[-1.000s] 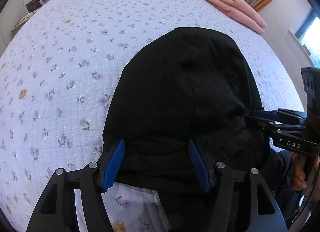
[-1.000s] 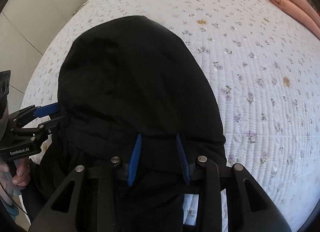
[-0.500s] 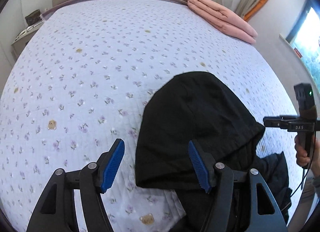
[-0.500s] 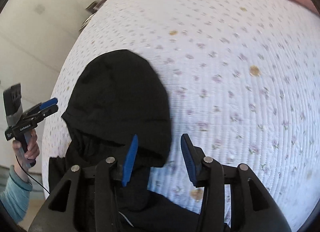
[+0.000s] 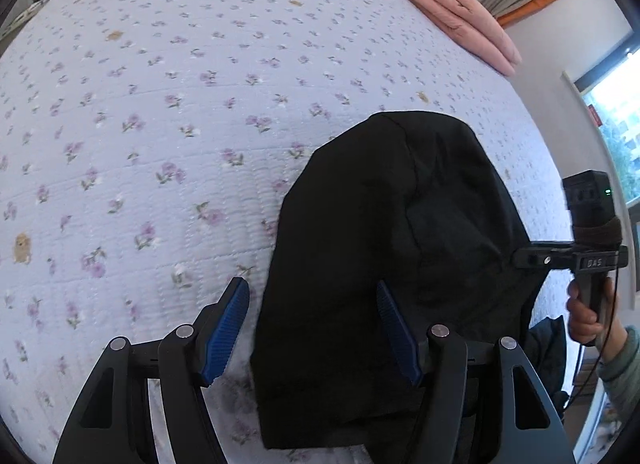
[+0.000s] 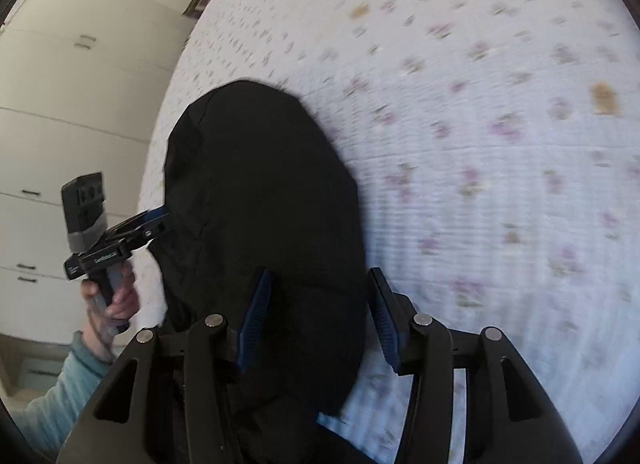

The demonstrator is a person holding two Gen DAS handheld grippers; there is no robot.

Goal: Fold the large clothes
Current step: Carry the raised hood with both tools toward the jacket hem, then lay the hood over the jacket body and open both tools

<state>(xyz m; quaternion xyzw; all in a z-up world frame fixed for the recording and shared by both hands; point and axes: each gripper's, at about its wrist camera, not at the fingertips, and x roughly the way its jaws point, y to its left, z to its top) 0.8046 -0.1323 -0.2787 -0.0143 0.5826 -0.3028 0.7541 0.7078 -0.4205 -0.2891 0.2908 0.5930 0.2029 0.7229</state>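
Black hood (image 5: 400, 232) spread on bed (image 5: 160, 123)
Left hand-held gripper (image 5: 312, 328) closing, right hand-held gripper (image 6: 316, 316) opening, both unclamped; snagged cloth could drag flat hood askew.

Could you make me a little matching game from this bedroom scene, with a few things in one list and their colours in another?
Things:
1. hooded garment
2. folded blanket
3. bedspread
4. sleeve

Colours:
A. pink
B. pale lilac with small flowers
C. light teal
D. black

Pairs: 1-D, 2-A, 3-B, 4-C
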